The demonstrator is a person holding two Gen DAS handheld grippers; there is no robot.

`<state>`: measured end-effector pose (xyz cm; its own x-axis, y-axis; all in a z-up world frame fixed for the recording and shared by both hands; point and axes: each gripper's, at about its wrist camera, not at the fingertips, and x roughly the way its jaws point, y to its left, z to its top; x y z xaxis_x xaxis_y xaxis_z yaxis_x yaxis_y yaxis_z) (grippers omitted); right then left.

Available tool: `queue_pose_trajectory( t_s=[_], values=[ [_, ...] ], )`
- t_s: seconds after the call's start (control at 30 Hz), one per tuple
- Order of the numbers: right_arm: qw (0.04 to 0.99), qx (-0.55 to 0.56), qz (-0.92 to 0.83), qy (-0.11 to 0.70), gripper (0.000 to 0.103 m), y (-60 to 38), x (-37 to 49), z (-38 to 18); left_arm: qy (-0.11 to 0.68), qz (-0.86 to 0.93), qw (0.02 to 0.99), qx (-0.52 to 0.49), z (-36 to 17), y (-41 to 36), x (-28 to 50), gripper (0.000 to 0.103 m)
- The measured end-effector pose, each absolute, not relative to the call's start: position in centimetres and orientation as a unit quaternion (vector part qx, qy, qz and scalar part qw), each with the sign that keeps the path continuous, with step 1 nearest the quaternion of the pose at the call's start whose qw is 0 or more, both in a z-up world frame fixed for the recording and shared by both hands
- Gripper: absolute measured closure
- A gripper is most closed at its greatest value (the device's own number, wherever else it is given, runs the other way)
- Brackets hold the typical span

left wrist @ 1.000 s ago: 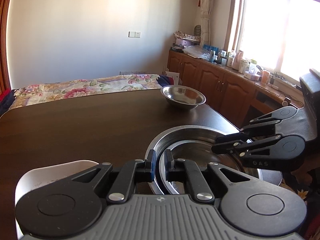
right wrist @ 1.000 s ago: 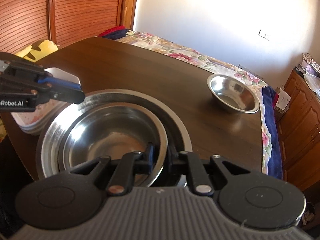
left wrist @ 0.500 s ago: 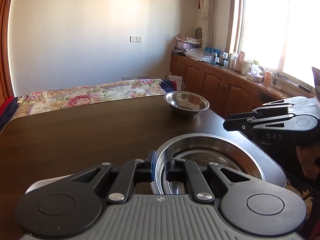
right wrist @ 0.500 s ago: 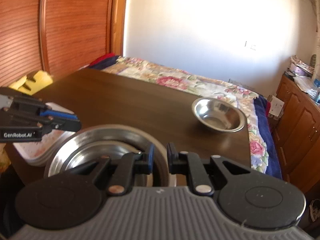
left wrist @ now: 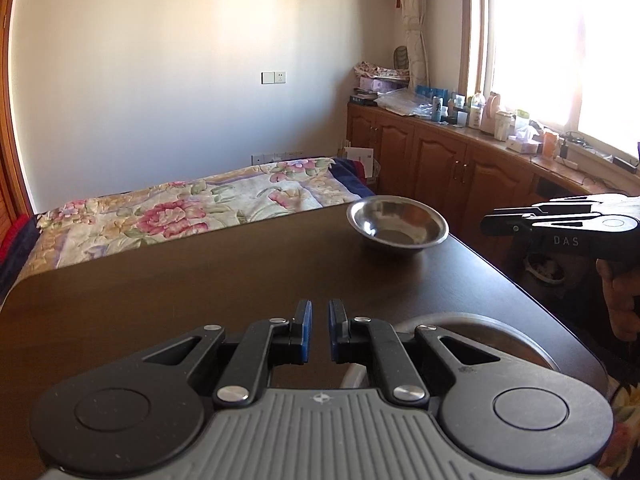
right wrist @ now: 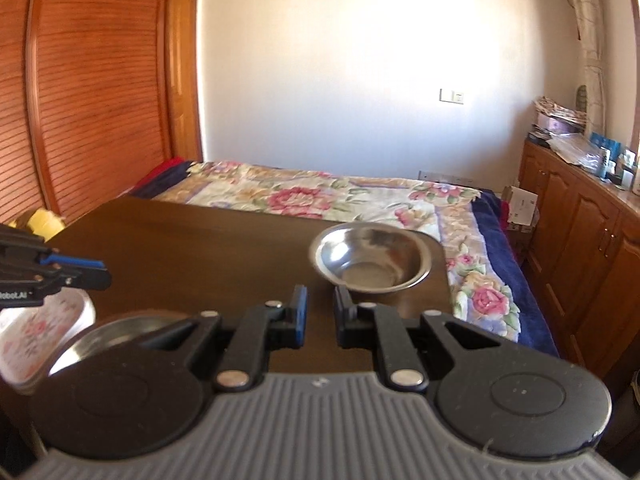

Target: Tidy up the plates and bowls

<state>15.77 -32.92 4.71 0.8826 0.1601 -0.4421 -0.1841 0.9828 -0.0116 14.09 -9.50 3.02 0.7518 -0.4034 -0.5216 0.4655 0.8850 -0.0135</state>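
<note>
A small stainless steel bowl (left wrist: 397, 222) sits upright, mouth up, near the far right corner of the dark wooden counter (left wrist: 200, 280). It is shallow and round, with a flared rim and a flat bottom that catches the window light; being round, it has no long axis to speak of. In the right wrist view the same bowl (right wrist: 370, 258) looks slightly smeared with blur, and its near wall is partly cut by the right claw's fingertip.

At the near edge of the counter lies a larger steel bowl (left wrist: 480, 330), its rim a bright arc. Most of it is hidden behind the claw bodies in both views, so whether another bowl is nested inside cannot be made out. Just beside it on the left is a white plate with a pink flower pattern (right wrist: 38, 340), cut off by the frame edge and partly covered by the left claw; it may be a stack, but that is hard to tell.

The left claw (left wrist: 319, 334) hovers above the counter with its blue-padded jaws drawn close, only a narrow slit between them and nothing in it. The right claw (right wrist: 320, 318) likewise holds nothing, its jaws nearly together with a slim gap. Seen from the left, the right claw (left wrist: 560, 226) hangs off the counter's right edge, a hand (left wrist: 618, 304) gripping its handle.

Beyond the counter lies a bed with a floral quilt (left wrist: 180, 212), with wooden cabinets (left wrist: 460, 168) under a bright window.
</note>
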Motion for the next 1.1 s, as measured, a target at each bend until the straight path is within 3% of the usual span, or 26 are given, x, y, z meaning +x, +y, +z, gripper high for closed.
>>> queue_pose_trajectory(
  t_s=[0.1, 0.17, 0.27, 0.47, 0.57, 0.7, 1.1],
  values=[
    [0.972, -0.017, 0.080, 0.219, 0.087, -34.2, 17.3, 4.5, 0.265, -0.232, 0.934, 0.065, 3.4, -10.4, 15.8, 0.089],
    [0.973, -0.010, 0.078, 0.216, 0.082, -35.0, 18.3, 4.2, 0.265, -0.232, 0.933, 0.071, 3.6, -11.1, 17.0, 0.081],
    [0.975, 0.000, 0.075, 0.211, 0.064, -36.0, 19.7, 3.5, 0.263, -0.237, 0.932, 0.078, 3.9, -12.1, 18.8, 0.068],
    [0.973, 0.023, 0.071, 0.219, 0.055, -37.8, 22.4, 1.7, 0.270, -0.250, 0.926, 0.087, 3.8, -14.4, 21.9, 0.042],
    [0.972, 0.035, 0.071, 0.220, 0.050, -38.6, 23.5, 0.9, 0.271, -0.252, 0.924, 0.096, 3.5, -15.6, 23.3, 0.033],
    [0.973, 0.040, 0.069, 0.215, 0.045, -39.0, 24.3, 0.4, 0.274, -0.257, 0.921, 0.105, 2.9, -16.8, 25.1, 0.032],
    [0.970, 0.057, 0.055, 0.231, 0.044, -39.5, 26.1, -0.3, 0.302, -0.286, 0.903, 0.108, 1.0, -19.6, 29.5, 0.032]
  ],
)
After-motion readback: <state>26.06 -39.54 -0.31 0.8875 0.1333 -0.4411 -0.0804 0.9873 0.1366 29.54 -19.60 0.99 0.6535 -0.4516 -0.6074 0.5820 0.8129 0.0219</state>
